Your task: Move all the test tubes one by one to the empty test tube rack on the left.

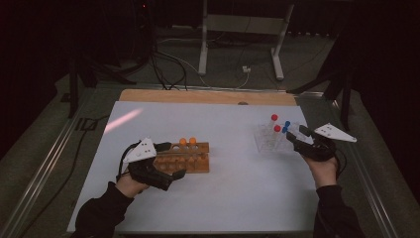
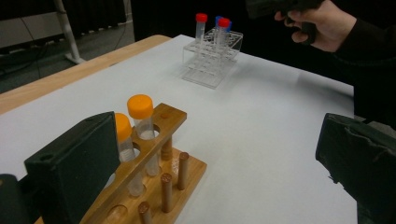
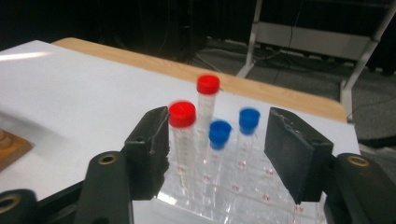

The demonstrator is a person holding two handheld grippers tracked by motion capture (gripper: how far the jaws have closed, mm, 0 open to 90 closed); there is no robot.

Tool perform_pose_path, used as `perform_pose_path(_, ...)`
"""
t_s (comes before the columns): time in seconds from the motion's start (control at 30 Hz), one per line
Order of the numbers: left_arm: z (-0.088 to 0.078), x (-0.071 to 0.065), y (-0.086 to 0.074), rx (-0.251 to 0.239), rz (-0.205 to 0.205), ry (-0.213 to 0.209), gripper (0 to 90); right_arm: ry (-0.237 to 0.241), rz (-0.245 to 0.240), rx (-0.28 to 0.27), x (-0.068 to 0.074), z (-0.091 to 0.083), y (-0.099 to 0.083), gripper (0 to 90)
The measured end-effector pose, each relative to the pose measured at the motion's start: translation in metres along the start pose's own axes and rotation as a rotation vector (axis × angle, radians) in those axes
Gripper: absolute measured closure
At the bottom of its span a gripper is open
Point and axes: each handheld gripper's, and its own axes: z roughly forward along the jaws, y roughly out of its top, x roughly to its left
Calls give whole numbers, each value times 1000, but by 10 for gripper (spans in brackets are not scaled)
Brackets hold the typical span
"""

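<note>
I log two orange tubes (image 2: 140, 123) in the wooden rack (image 2: 154, 186), four in the clear rack (image 3: 243, 196), right gripper (image 3: 217, 147) jaws part-open around them gripping none, left gripper (image 2: 219, 163) jaws wide, empty.

A white sheet (image 1: 237, 183) is covering most of a wooden table (image 1: 208, 96). A metal frame (image 1: 242, 25) is standing on the dark floor behind it, with cables (image 1: 168, 69) and a white plug (image 1: 245, 70) lying nearby.
</note>
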Motion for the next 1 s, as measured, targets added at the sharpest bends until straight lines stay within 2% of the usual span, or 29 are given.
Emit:
perform_pose_path(0.13,0,0,-1,2,-4,-5,6,9,12,29,-3,8,-8,502)
perform_pose_path(0.27,2,0,-1,8,-1,-12,6,0,15,55,-3,18,-13,573)
perform_pose_path(0.6,2,-2,-1,9,16,-16,6,-2,32,111,-5,34,-21,656)
perform_pose_path(0.77,1,-2,0,7,17,-16,6,9,51,126,-7,40,-22,682)
perform_pose_path(1.0,0,-2,0,4,16,-18,6,25,54,140,-7,46,-24,718)
